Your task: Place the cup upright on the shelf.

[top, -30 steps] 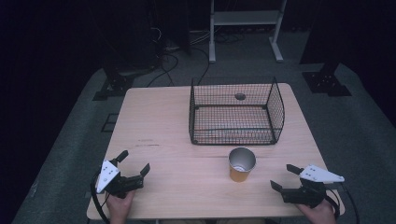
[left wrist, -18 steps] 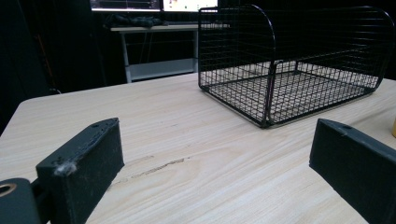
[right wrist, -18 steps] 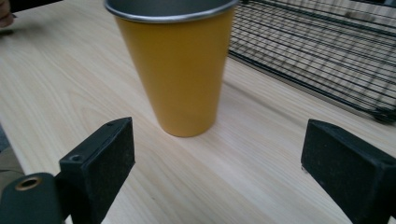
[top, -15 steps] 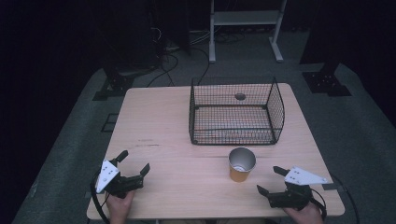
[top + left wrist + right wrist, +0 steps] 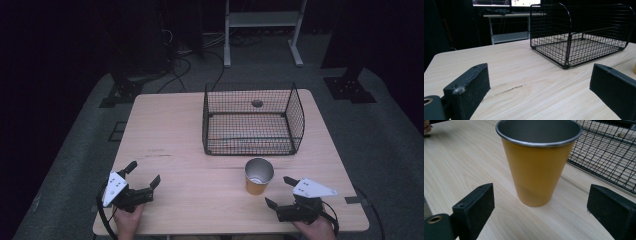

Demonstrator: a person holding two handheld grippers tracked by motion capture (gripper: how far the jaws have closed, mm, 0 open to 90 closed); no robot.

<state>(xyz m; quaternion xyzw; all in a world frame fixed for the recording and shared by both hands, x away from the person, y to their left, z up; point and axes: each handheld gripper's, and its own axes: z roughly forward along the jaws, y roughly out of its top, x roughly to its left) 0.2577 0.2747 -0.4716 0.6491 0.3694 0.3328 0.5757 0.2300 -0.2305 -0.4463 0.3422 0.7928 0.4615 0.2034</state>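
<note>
My right claw gapes wide at the yellow cup near the surface's front edge, left claw open too, and an off-centre squeeze could tip it.

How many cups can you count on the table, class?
1: a yellow cup stands upright on the table, just in front of the wire basket and ahead of the right gripper.
</note>
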